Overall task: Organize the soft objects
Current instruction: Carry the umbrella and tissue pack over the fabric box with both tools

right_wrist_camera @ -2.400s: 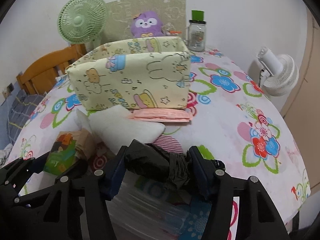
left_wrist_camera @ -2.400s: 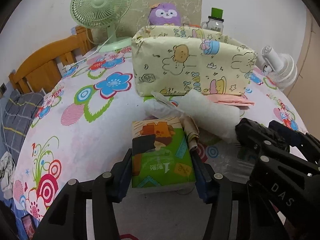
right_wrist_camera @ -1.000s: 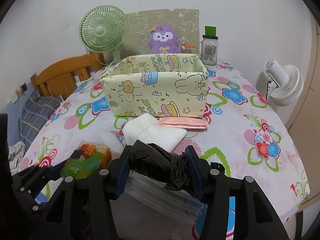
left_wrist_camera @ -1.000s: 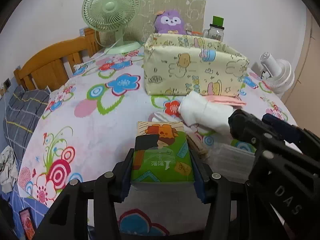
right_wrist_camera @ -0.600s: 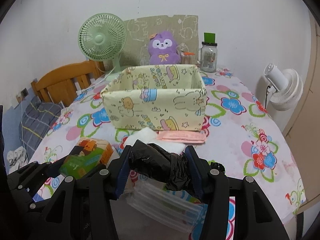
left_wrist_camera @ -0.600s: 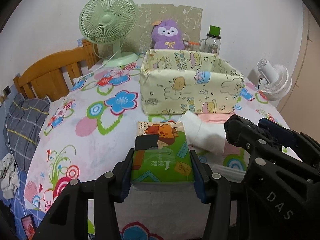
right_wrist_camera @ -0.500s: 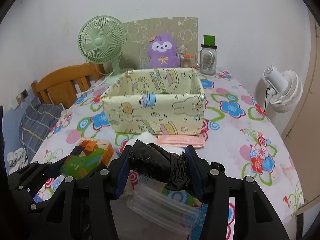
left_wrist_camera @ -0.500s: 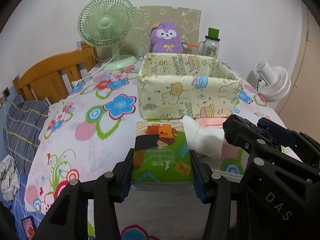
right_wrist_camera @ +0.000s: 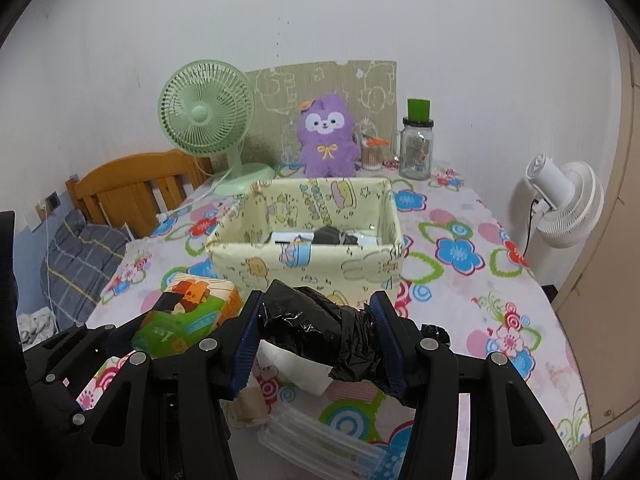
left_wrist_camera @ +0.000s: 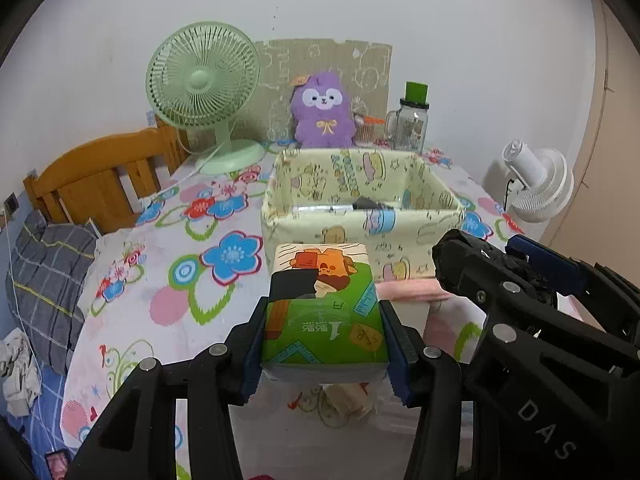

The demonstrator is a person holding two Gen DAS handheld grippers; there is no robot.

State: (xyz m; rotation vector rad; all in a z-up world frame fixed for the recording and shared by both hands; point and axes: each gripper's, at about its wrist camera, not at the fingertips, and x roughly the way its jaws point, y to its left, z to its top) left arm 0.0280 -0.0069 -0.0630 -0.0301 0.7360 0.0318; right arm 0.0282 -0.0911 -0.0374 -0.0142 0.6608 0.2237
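Tissue pack (left_wrist_camera: 324, 312) — soft rectangular block in glossy green and orange printed wrap, pinched by its two long sides in the left gripper (left_wrist_camera: 325, 344) and held clear above the table (left_wrist_camera: 168, 292). Black plastic bag (right_wrist_camera: 320, 332), crinkled and shiny, bunched into a wad, squeezed between the pads of the right gripper (right_wrist_camera: 318, 340), also off the surface. Fabric bin (right_wrist_camera: 308, 256), pale yellow with cartoon print, open-topped and box-shaped, stands just ahead of both; a dark wad and something flat and clear lie inside. Pink folded cloth (left_wrist_camera: 404, 292) rests against the bin's near base. Floral tablecloth, smooth. Behind the bin — green desk fan (right_wrist_camera: 208, 116), purple plush toy (right_wrist_camera: 328, 140), glass jar (right_wrist_camera: 416, 148) with green lid. White fan (right_wrist_camera: 568, 208) off the right edge.
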